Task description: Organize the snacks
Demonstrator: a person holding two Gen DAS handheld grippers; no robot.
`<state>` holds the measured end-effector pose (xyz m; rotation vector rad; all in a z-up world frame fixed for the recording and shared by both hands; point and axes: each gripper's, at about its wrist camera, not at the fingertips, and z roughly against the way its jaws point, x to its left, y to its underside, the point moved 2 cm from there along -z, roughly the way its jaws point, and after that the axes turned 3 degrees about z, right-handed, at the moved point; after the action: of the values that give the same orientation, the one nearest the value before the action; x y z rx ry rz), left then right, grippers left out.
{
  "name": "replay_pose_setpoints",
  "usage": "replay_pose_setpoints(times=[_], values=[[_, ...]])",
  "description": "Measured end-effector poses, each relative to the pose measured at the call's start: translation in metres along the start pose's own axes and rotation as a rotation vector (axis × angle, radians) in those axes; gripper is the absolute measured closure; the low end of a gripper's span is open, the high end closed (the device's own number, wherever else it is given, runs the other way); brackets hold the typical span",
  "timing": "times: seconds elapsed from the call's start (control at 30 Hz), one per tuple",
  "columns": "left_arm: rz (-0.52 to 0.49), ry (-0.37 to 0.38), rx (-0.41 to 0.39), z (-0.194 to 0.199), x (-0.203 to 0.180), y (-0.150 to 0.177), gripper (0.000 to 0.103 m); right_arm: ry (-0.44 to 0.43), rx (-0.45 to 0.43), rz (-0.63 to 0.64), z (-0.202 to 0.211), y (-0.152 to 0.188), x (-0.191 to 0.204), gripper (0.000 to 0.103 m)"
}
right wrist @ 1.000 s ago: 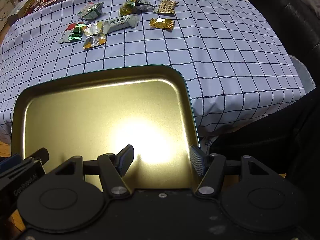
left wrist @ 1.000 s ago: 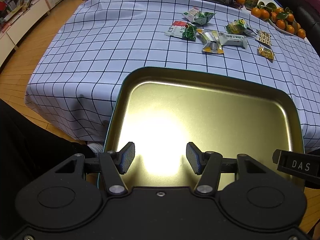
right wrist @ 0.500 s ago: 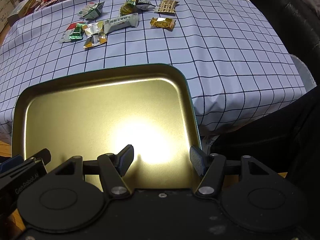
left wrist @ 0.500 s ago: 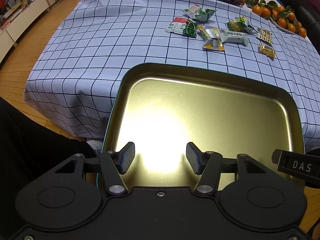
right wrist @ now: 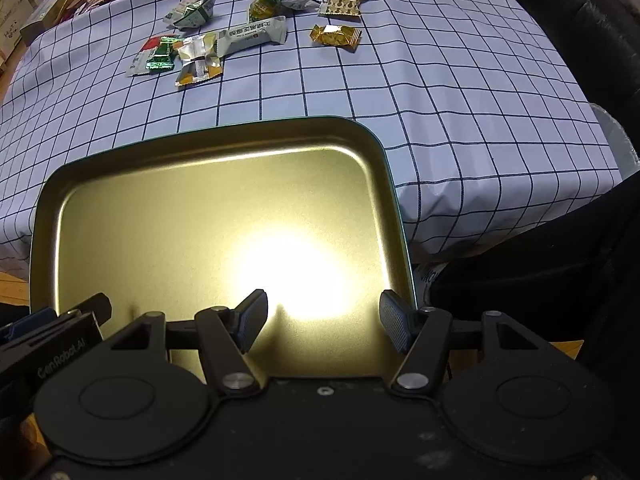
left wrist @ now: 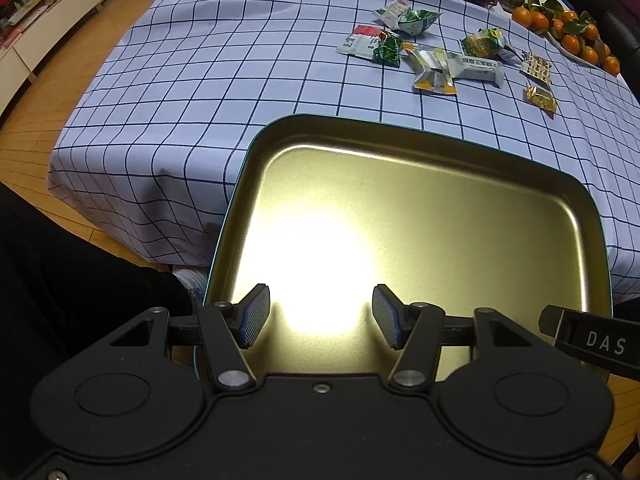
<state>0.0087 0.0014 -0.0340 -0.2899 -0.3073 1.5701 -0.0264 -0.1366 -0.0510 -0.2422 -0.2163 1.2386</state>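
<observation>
A table (left wrist: 240,92) under a blue checked cloth stands on a wooden floor; oranges (left wrist: 568,32) sit at its far edge. A gold tray (left wrist: 460,216) overhangs the near edge, directly beneath both grippers. The left gripper (left wrist: 321,316) is spread open over the tray's left part, gripping nothing. The right gripper (right wrist: 323,321) is likewise spread open, empty, over the tray's right part (right wrist: 384,168). The snacks (right wrist: 224,46) lie scattered on the cloth, well beyond the tray and both grippers.
</observation>
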Motion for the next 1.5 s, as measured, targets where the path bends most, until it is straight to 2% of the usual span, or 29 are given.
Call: replay_pose_setpoints(times=[0.2,0.37,0.47,0.67,0.87,1.0,1.1,1.2,1.33,1.43,1.5], values=[[-0.019,-0.028,-0.027,0.01,0.0,0.0,0.042,-0.037,0.016,0.014,-0.002,-0.001,0.0,0.04],[-0.076,-0.074,0.051,0.012,-0.001,-0.005,0.042,-0.086,0.051,0.044,-0.002,-0.002,0.002,0.04],[-0.091,-0.058,0.09,0.014,-0.002,-0.012,0.042,-0.112,0.098,0.069,-0.002,-0.006,0.004,0.039],[-0.081,0.051,0.19,0.013,-0.006,-0.05,0.042,-0.191,0.207,0.086,0.007,-0.028,0.003,0.039],[-0.147,0.067,0.137,0.014,-0.022,-0.108,0.042,-0.229,0.239,0.047,0.012,-0.083,-0.008,0.038],[-0.113,0.093,0.125,0.002,-0.026,-0.151,0.042,-0.189,0.185,0.001,0.009,-0.128,-0.017,0.037],[-0.106,0.093,0.102,-0.009,-0.031,-0.181,0.042,-0.129,0.146,0.043,0.003,-0.169,-0.023,0.037],[-0.088,0.083,0.094,-0.023,-0.035,-0.206,0.042,-0.03,0.148,0.001,-0.012,-0.207,-0.037,0.038],[-0.047,0.073,0.103,-0.045,-0.037,-0.23,0.042,0.044,0.171,-0.044,-0.033,-0.247,-0.055,0.038],[-0.041,0.066,0.097,-0.058,-0.04,-0.241,0.042,0.069,0.215,-0.078,-0.052,-0.267,-0.067,0.038],[-0.047,0.063,0.103,-0.067,-0.041,-0.243,0.042,0.062,0.196,-0.089,-0.059,-0.272,-0.072,0.039]])
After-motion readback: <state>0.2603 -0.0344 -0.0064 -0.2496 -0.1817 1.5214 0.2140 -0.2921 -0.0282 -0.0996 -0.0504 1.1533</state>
